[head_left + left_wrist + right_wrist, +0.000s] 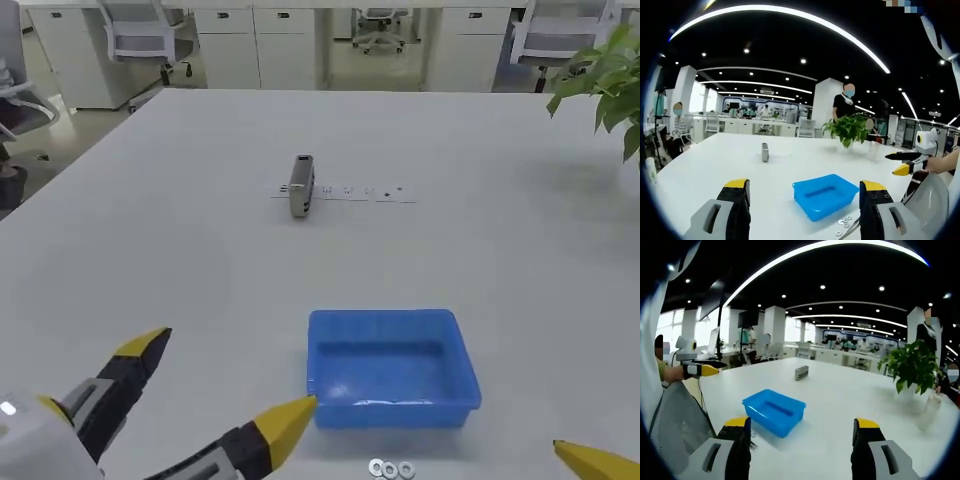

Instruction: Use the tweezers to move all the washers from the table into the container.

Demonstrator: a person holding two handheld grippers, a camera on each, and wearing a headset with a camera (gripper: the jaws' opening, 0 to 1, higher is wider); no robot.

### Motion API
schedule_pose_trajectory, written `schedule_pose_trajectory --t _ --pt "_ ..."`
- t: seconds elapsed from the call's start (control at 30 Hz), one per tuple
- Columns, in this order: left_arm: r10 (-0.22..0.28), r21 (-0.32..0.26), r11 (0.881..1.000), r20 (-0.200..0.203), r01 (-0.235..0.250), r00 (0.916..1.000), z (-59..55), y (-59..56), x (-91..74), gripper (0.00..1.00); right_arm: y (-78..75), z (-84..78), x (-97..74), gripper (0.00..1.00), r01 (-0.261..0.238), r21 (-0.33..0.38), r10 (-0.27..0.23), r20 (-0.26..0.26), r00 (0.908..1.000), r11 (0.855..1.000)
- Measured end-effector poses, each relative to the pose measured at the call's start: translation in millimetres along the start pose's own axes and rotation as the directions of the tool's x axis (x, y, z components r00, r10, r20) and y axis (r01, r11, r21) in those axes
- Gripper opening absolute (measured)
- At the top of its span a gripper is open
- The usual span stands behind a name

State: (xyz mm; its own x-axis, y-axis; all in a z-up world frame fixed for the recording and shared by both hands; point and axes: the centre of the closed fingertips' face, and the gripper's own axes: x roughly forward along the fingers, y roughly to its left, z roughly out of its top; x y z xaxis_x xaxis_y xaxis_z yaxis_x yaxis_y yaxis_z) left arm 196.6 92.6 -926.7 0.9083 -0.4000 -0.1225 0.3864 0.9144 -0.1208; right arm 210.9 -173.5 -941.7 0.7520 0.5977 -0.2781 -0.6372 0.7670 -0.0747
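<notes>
In the head view, my left gripper sits at lower left, its yellow-tipped jaws spread wide and empty. The blue rectangular plastic container lies at lower centre. Three small silver ring washers rest on the white table just below it, at the bottom edge. A small grey metal block stands above centre.

In the left gripper view, my right gripper enters at the right edge, and a person in a black top stands behind.

In the right gripper view, its own jaws gape wide, holding nothing. The container lies left of centre.
</notes>
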Motion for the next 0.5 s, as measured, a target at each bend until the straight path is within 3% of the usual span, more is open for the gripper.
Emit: schedule_pose_trajectory --t 0.5 --pt "-0.006 0.002 1.000 -0.009 0.006 0.9999 -1.4 -2.3 0.3 0.92 2.6 0.3 0.4 0.83 -0.010 -0.005 0.010 -0.001 0.9999 1.000"
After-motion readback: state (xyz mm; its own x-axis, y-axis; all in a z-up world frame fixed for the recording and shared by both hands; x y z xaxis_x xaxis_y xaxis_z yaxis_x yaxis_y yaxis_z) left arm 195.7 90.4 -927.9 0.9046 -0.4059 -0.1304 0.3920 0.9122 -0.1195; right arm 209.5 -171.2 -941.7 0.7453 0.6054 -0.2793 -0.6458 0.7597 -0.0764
